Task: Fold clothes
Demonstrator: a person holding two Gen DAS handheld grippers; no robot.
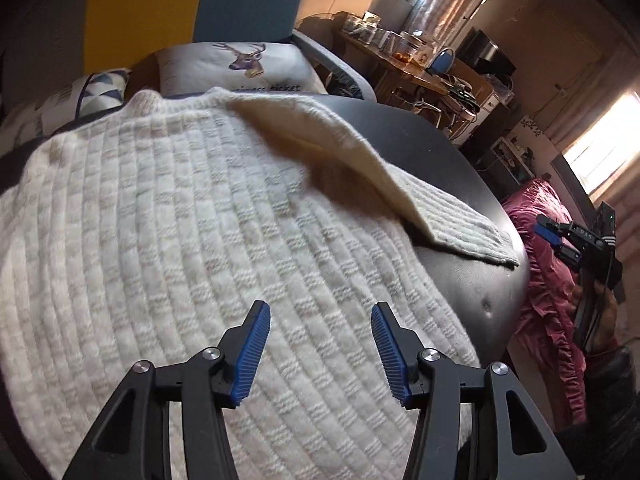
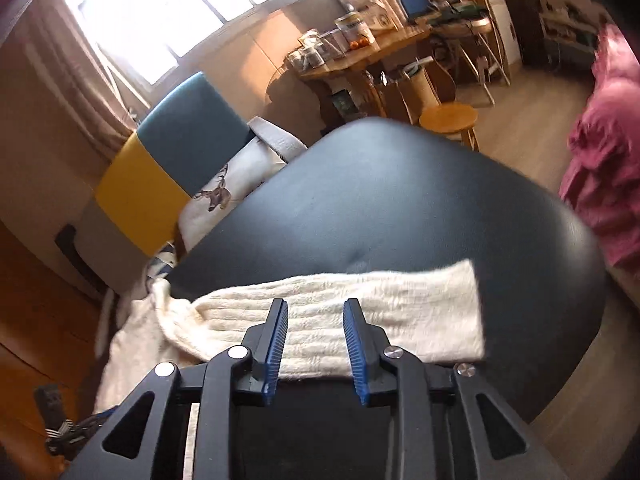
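A cream knitted sweater (image 1: 168, 232) lies spread on a dark padded table (image 1: 472, 280). Its sleeve (image 1: 460, 220) stretches out to the right toward the table's edge. My left gripper (image 1: 320, 316) hovers open over the sweater's body, nothing between its blue pads. In the right wrist view the same sleeve (image 2: 360, 312) lies flat across the dark table (image 2: 400, 200). My right gripper (image 2: 316, 308) stands open just above the sleeve's middle, with the fingers apart and holding nothing. The right gripper (image 1: 560, 236) also shows at the far right of the left wrist view, held by a hand.
Pillows, one with a deer print (image 1: 244, 64), lie beyond the table by a yellow and blue chair back (image 2: 168, 152). A pink ruffled cloth (image 1: 544, 300) lies to the right. A cluttered wooden desk (image 2: 360, 48) and round stool (image 2: 448, 116) stand behind.
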